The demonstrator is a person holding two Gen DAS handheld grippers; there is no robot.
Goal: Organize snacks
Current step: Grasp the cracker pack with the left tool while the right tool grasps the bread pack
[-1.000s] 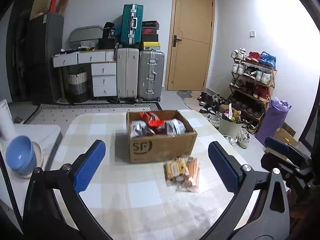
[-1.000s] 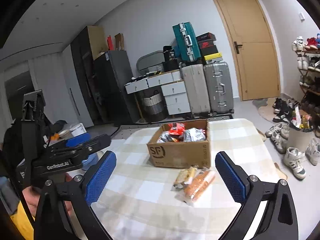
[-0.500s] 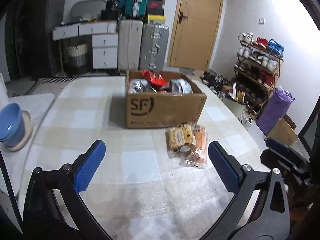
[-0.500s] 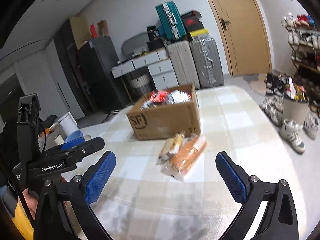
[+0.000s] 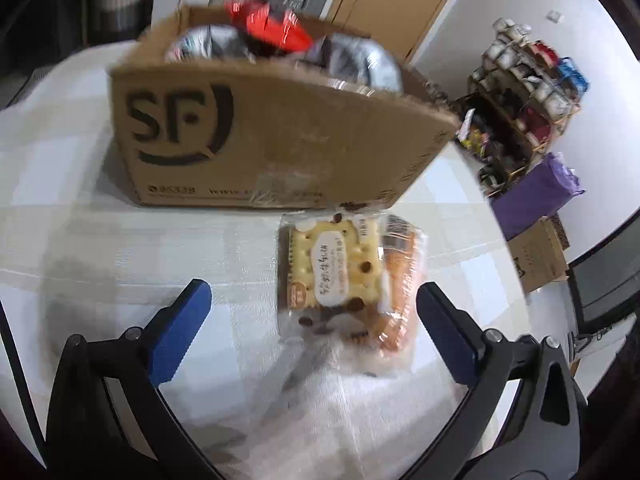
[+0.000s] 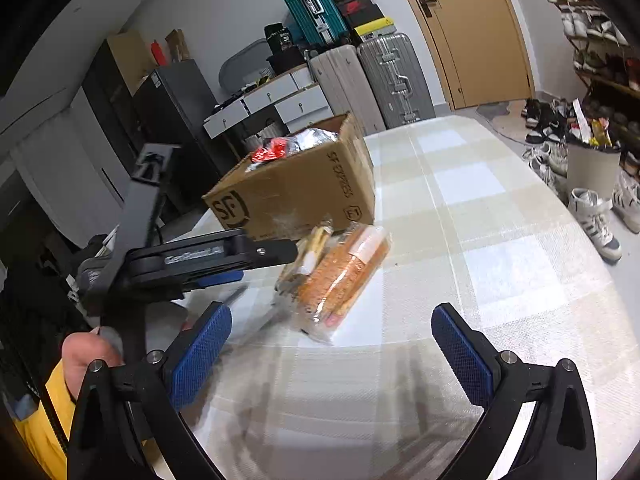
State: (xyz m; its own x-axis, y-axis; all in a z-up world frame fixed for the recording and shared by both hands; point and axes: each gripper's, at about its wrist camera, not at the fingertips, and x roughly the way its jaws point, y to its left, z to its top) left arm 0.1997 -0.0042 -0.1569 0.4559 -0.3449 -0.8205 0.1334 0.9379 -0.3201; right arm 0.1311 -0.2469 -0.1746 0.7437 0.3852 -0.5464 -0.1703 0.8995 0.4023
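Observation:
A brown cardboard box (image 5: 272,140) marked SF stands on the checked table, holding silver and red snack bags (image 5: 276,36). Just in front of it lie two clear packs side by side: a yellow cracker pack (image 5: 336,268) and an orange snack pack (image 5: 400,280). My left gripper (image 5: 312,320) is open and hangs low over the cracker pack, its blue pads on either side. My right gripper (image 6: 332,352) is open too, a little short of the orange snack pack (image 6: 344,276). The left gripper's black body (image 6: 208,260) reaches in beside the box (image 6: 296,192).
The checked tablecloth (image 6: 460,240) stretches to the right of the packs. Suitcases (image 6: 384,76) and a white drawer unit (image 6: 280,100) stand behind the table, beside a wooden door (image 6: 476,32). A shoe rack (image 5: 528,80), a purple bag (image 5: 536,196) and loose shoes (image 6: 596,220) lie to the right.
Both grippers have moved forward and down toward the two packs. The left one now hangs right over the cracker pack, close to the box. Both stay open.

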